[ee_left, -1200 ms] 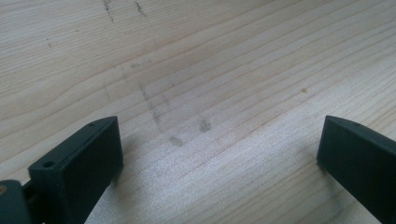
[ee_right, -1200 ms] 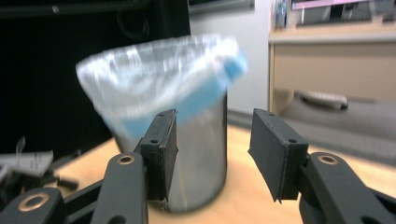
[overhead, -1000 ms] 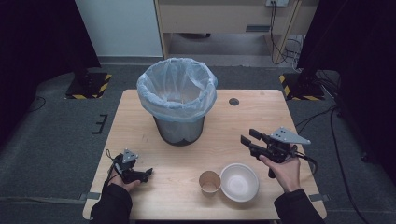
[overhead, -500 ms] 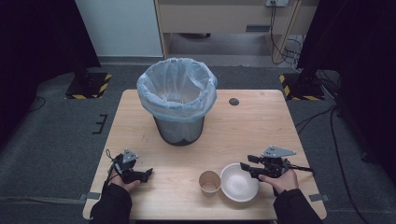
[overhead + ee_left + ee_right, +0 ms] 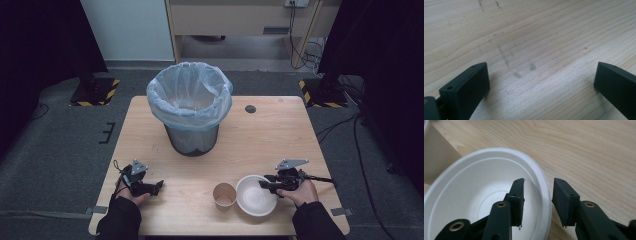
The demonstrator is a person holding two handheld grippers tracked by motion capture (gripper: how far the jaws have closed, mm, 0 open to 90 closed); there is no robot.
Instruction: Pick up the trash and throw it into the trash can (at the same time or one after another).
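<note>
Seen from above: a wooden table [image 5: 280, 135] bearing a dark bin [image 5: 192, 140] lined with a pale blue plastic bag [image 5: 189, 95], standing at the middle of the far half, nothing visible inside it. A small dark disc [image 5: 250, 109] set in the tabletop to the bin's right. Near the front edge, a brown paper cup [image 5: 224, 194], upright and apparently empty, touching or just beside a white bowl [image 5: 256, 196], also empty. Right gripper [image 5: 265, 184] at the bowl's right rim, jaws partly spread and straddling that rim, one inside the bowl, one outside, not yet pressed onto it. Left gripper [image 5: 159, 185] low over bare wood at the front left, jaws spread wide, gripping nothing, well apart from cup and bowl.
</note>
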